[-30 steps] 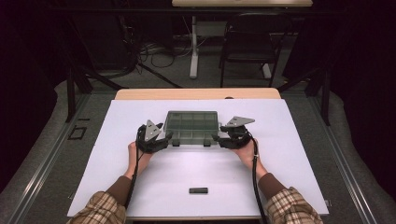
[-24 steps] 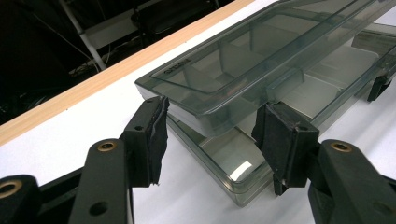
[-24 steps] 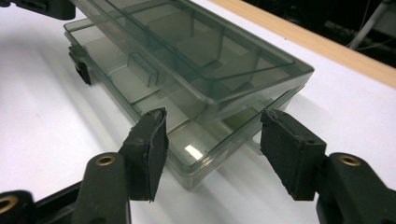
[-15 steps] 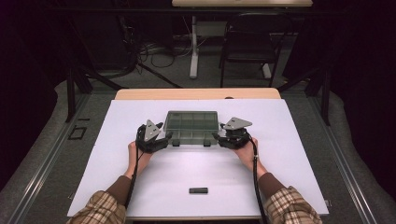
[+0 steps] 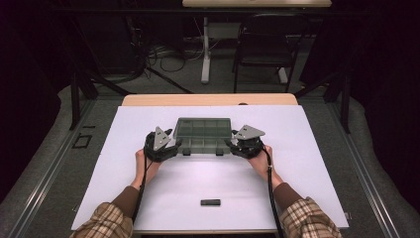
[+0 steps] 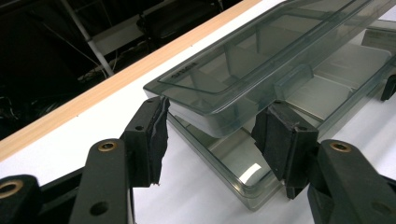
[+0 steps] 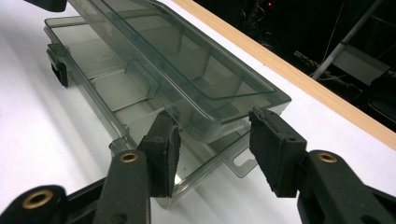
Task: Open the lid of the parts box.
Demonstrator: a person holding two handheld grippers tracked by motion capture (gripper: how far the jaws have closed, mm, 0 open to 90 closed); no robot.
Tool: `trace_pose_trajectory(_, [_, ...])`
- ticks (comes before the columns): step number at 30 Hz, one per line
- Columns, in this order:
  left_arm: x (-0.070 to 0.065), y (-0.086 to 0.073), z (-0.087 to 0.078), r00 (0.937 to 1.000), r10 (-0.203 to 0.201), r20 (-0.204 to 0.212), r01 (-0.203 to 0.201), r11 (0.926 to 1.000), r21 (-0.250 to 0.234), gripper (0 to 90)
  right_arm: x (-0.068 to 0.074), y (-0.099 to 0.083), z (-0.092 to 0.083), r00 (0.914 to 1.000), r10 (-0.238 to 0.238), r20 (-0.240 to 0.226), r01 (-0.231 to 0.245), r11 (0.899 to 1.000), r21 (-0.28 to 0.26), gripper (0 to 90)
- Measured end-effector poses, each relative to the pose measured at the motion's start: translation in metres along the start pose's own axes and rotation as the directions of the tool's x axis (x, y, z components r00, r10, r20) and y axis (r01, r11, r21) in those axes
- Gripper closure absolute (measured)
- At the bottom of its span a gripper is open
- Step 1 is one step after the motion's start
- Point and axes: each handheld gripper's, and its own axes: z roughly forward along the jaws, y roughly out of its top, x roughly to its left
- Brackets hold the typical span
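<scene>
High view: both hand-held grippers [image 5: 177,145] [image 5: 231,144] at box [image 5: 203,134] ends, jaws prob. clamped on lid [image 6: 261,56] corners, right just tightening; bare mat [image 5: 198,178] nearside.

The lid [image 6: 261,51] of the clear compartment box [image 6: 243,182] carries 1 short line of raised lettering near its front-left corner, seen in the left gripper view. The characters are too small and blurred to read. No other text, label, brand, number or sign is legible.

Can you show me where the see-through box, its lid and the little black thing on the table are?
Compartment box [image 5: 210,146], high view, front wall.
Lid [image 6: 261,51], left gripper view, clear top panel.
Small black object [image 5: 210,202], high view, its middle.
</scene>
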Motion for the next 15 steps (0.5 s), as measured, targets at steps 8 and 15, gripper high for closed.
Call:
trace_pose_trajectory(8, [0.0026,0.0015,0.0000,1.0000,-0.009,-0.003,0.009,1.0000,-0.002,44.1,-0.0012,0.0010,-0.0007,1.0000,0.008,0.003,-0.008,1.000,-0.014,53.2])
trace_pose_trajectory(15, [0.0044,0.0024,-0.0007,0.9999,-0.014,0.005,0.014,0.9998,-0.013,47.6,-0.0026,0.0029,-0.0005,1.0000,0.007,0.005,-0.007,1.000,-0.020,54.0])
